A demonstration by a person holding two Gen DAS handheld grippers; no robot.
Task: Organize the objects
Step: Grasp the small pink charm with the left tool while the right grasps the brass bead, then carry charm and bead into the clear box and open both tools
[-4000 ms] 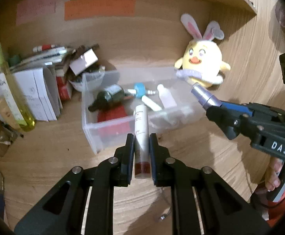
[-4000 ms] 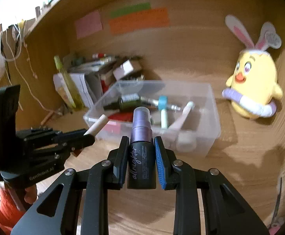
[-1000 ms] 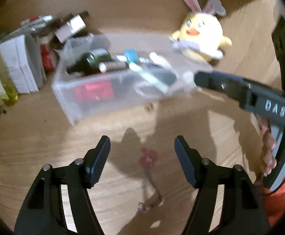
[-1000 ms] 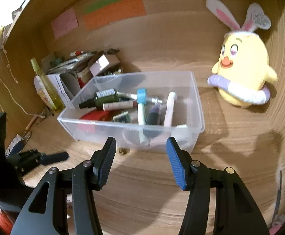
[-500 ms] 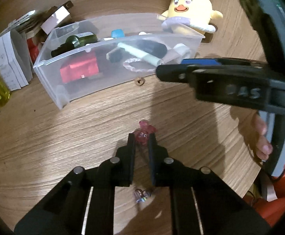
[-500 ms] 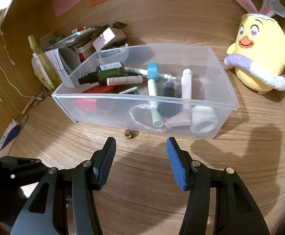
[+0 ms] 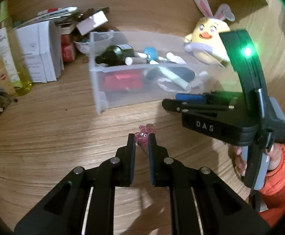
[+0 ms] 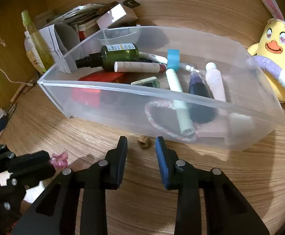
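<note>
My left gripper (image 7: pixel 141 138) is shut on a small pink translucent charm (image 7: pixel 144 133), held above the wooden desk; the charm also shows in the right wrist view (image 8: pixel 60 159). My right gripper (image 8: pixel 141 142) is open, its fingertips on either side of a small brown bead (image 8: pixel 144 141) lying on the desk just in front of the clear plastic bin (image 8: pixel 122 90). The bin holds a green bottle (image 8: pixel 118 55), a white tube (image 8: pixel 140 67), a purple spray bottle (image 8: pixel 199 90), a red box and a braided cord. In the left wrist view the right gripper (image 7: pixel 193 102) sits by the bin (image 7: pixel 101 90).
A yellow bunny-eared plush (image 8: pixel 275 58) stands right of the bin. White boxes (image 7: pixel 36 51), a yellow-green bottle (image 7: pixel 11 51) and loose packaging pile up at the back left. A cable (image 8: pixel 5 72) lies at the left edge.
My left gripper has lifted with the pink charm in it. My right gripper has lowered and moved forward until its open fingers flank the brown bead.
</note>
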